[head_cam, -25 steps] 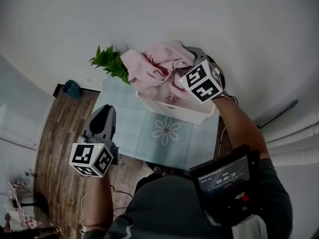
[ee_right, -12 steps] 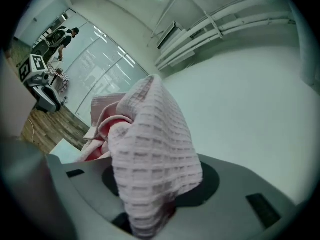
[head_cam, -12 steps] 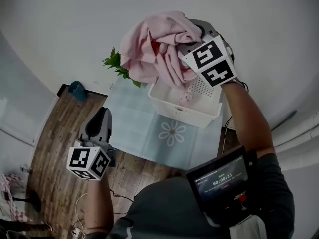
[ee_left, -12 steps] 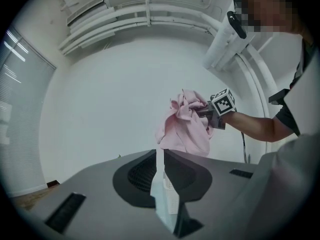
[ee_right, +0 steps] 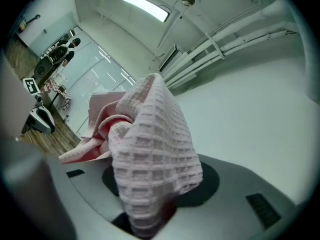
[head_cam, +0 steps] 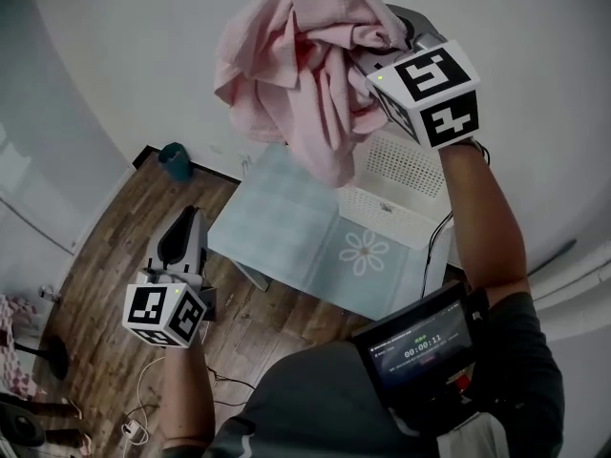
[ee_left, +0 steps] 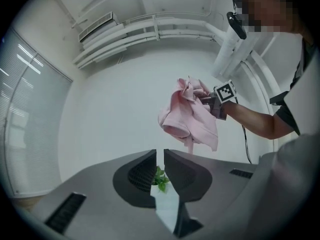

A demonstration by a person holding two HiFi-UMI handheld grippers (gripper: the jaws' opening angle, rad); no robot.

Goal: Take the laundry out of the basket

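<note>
A pink waffle-weave cloth (head_cam: 296, 74) hangs bunched in the air, high above the white laundry basket (head_cam: 401, 175). My right gripper (head_cam: 370, 48) is shut on it, and the cloth covers its jaws in the right gripper view (ee_right: 150, 154). From the left gripper view the cloth (ee_left: 190, 119) dangles from the right gripper (ee_left: 209, 101) in front of the white wall. My left gripper (head_cam: 186, 229) is held low at the left, over the wood floor, away from the basket. Its jaws (ee_left: 160, 156) stand nearly together with only a thin slit and nothing between them.
The basket stands on a pale blue mat (head_cam: 286, 227) with a flower print. A teal object (head_cam: 175, 160) sits by the wall. A green plant (ee_left: 160, 176) shows past the left jaws. Cables (head_cam: 143, 389) lie on the wood floor. A screen (head_cam: 425, 342) hangs at the person's chest.
The right gripper has risen with the pink cloth, lifting it up out of the basket. The left gripper has drifted left, further from the basket.
</note>
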